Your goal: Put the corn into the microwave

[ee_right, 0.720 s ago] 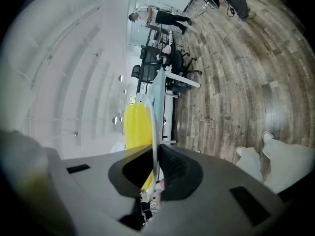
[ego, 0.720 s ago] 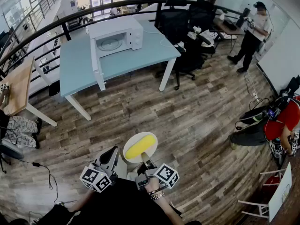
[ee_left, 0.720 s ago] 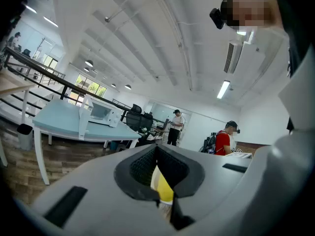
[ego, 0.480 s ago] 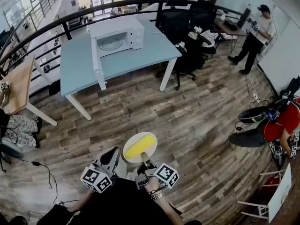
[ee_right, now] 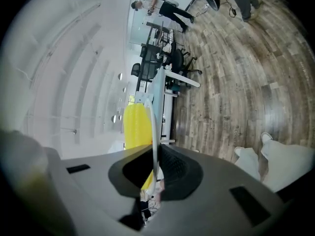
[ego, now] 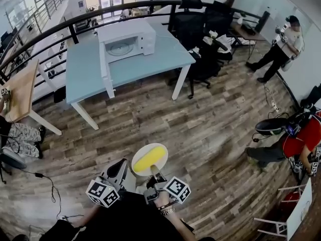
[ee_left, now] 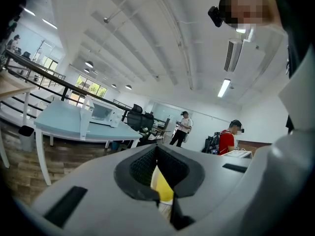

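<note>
A yellow corn cob [ego: 149,157] lies on a small white plate [ego: 137,153], carried low over the floor in the head view. My right gripper [ego: 152,172] is shut on the plate's near rim. In the right gripper view the plate [ee_right: 154,127] runs edge-on between the pads, with the corn [ee_right: 135,124] on it. My left gripper [ego: 123,163] sits just left of the plate with its jaws together and nothing held; its view shows the corn [ee_left: 162,186] past the tips. The white microwave [ego: 125,40] stands far ahead on a blue table [ego: 155,59], its door [ego: 104,64] swung open.
Wood plank floor lies between me and the table. Black office chairs [ego: 200,29] crowd the table's right side. A wooden desk [ego: 20,92] is at the left. One person [ego: 281,46] stands at the far right, another in red [ego: 301,134] sits nearer. A black railing [ego: 50,31] runs behind the table.
The plate, corn and both grippers keep their places in the head view. The table has shifted slightly, and the standing person at the far right has walked further right.
</note>
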A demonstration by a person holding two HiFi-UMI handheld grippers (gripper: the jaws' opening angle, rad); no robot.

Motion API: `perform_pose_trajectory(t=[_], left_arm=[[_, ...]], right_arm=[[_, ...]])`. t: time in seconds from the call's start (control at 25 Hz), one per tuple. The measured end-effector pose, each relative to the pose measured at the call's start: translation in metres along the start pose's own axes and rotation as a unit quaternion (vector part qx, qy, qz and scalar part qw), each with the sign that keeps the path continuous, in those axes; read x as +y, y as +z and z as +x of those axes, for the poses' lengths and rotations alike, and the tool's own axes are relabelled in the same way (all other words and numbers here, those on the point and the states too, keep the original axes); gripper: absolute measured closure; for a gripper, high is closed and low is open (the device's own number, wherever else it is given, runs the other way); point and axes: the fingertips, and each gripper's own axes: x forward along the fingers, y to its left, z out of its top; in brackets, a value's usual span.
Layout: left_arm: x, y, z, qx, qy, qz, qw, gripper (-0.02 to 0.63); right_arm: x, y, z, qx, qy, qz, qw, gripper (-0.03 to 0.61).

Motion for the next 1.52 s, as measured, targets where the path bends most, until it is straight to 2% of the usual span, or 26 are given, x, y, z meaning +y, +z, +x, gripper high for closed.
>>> perform_pose_trajectory(t=[0.16, 0.96, 1.52], left_arm=[[-0.004, 0.000, 0.005, -0.002, -0.005, 0.004, 1.0000, 0.611], [-0.011, 0.000, 0.029, 0.000, -0.004, 0.001, 1.0000, 0.611], [0.004, -0.001, 0.082, 0.005, -0.014, -0.008, 0.9999, 0.611]], right_arm=[[-0.007, 0.006, -0.003, -0.011, -0.001, 0.021, 1.000, 0.554], [-0.010, 0.042, -0.011, -0.033, -0.005, 0.016, 0.999, 0.552], [-0.022, 0.078, 0.012, -0.043, -0.026, 0.012, 0.999, 0.552]])
